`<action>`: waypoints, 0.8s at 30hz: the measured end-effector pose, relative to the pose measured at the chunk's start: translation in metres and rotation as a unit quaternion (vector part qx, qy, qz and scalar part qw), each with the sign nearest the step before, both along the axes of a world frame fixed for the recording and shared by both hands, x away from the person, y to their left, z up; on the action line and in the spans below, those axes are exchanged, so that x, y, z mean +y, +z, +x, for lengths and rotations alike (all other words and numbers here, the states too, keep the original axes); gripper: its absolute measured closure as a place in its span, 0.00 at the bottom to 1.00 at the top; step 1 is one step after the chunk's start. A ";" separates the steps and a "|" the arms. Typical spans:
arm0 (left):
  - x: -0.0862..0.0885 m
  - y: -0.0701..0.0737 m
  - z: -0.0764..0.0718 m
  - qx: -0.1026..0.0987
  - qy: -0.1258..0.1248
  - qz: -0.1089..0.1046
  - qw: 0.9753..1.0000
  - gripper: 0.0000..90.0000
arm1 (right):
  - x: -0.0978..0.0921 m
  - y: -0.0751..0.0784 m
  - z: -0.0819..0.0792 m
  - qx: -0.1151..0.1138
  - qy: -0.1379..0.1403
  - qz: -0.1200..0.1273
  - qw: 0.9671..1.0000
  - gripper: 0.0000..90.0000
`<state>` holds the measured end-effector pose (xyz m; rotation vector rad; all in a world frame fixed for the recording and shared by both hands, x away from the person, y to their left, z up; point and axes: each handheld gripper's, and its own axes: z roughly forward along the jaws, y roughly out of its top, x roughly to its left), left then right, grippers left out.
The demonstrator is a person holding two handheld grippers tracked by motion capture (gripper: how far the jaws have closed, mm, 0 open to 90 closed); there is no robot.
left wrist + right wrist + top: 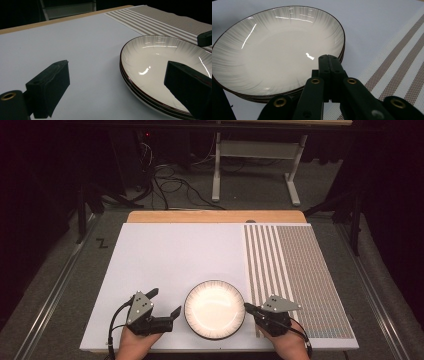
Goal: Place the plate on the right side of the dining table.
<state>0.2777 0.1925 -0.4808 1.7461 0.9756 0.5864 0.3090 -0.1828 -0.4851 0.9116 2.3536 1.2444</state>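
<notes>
A stack of white shallow plates with dark rims (215,310) (160,62) (274,50) rests on the white board near the front edge. My left gripper (165,302) (117,82) is open just left of the stack, at table height. Its right jaw reaches the plates' near rim and its left jaw stands over bare board. My right gripper (248,307) (328,60) is shut with nothing between its jaws. Its tip sits at the stack's right rim, just over the top plate's edge. That tip (205,37) also appears in the left gripper view beyond the plates.
A brown-and-white striped placemat (300,270) (170,22) (402,62) covers the right part of the table. The white board (175,255) spreads left and behind the plates. Beyond the wooden far edge (215,216) lie floor cables (175,185) and another table's legs (216,175).
</notes>
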 end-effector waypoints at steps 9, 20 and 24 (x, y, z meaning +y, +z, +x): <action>0.004 0.000 -0.003 0.004 0.000 -0.012 1.000 0.09 | -0.001 0.000 0.002 0.007 0.002 0.006 1.000 1.00; 0.011 0.000 -0.005 0.011 0.006 -0.028 1.000 0.11 | -0.001 0.000 0.004 0.007 0.002 0.004 1.000 1.00; 0.009 0.000 -0.002 0.012 0.004 -0.029 1.000 0.11 | 0.000 -0.001 0.002 0.000 0.001 0.000 1.000 1.00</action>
